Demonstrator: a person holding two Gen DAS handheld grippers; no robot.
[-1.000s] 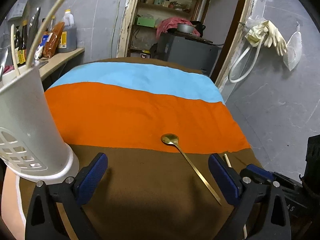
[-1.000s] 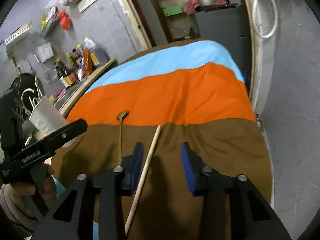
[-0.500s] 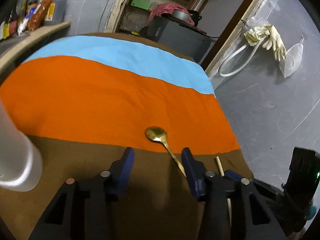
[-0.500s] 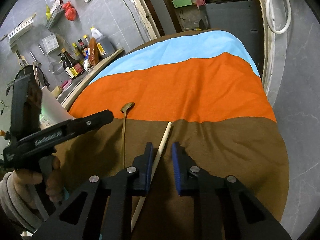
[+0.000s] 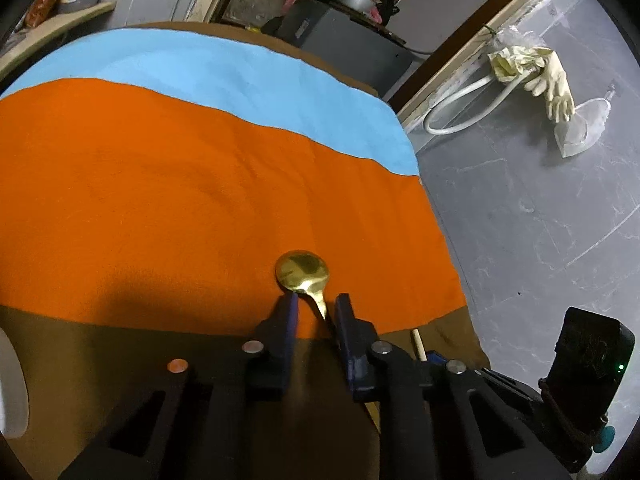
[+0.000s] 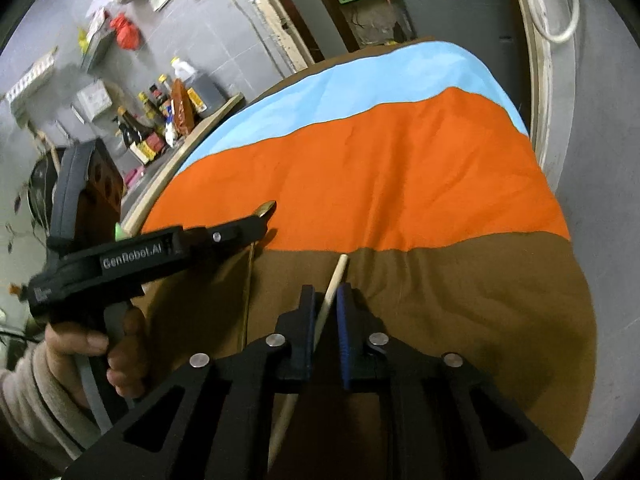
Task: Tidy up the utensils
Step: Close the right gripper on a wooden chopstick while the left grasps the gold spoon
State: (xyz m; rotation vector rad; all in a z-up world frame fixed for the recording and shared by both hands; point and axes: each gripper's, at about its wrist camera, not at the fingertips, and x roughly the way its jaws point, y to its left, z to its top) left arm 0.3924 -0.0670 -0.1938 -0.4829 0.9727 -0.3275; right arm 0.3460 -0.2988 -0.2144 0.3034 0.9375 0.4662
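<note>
Gold spoon (image 5: 304, 274) sits pinched in the left jaws, pale wooden chopstick (image 6: 335, 280) in the right.

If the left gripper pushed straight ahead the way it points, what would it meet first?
The bowl of the gold spoon, just ahead of the left gripper, whose jaws already flank the spoon's neck. Past it, only the striped cloth shows; how high the tips sit above the cloth is unclear.
</note>
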